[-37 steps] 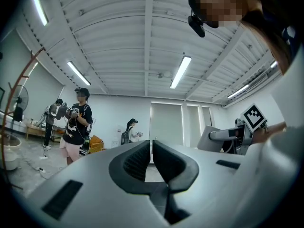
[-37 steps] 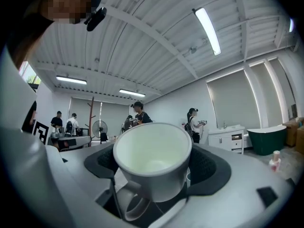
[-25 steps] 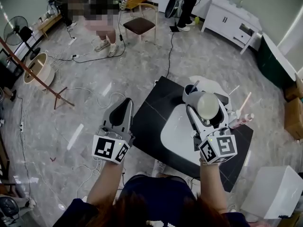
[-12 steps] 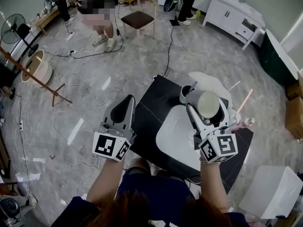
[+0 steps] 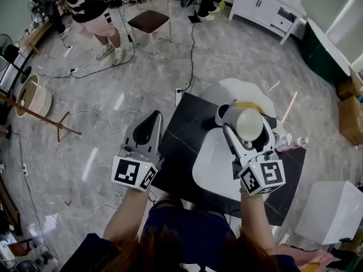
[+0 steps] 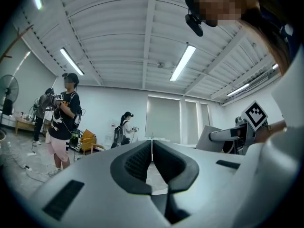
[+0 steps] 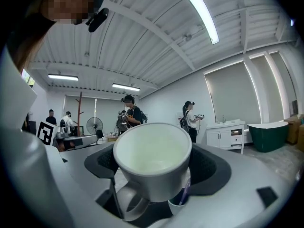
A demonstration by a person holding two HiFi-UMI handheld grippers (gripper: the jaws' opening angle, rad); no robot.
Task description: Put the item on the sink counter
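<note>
Over black counter: right tongs tight around smooth white mug, left tongs together

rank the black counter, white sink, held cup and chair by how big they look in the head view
black counter
white sink
chair and held cup: look about alike; the cup is much nearer the camera, so unranked

Place: staged recording studio, not a home
Floor: grey marble tiles, loose cables
Props: sink counter, white cabinet, green tub in open hall
Ceiling: bare beams, strip lights
People: several standing with gear
</note>
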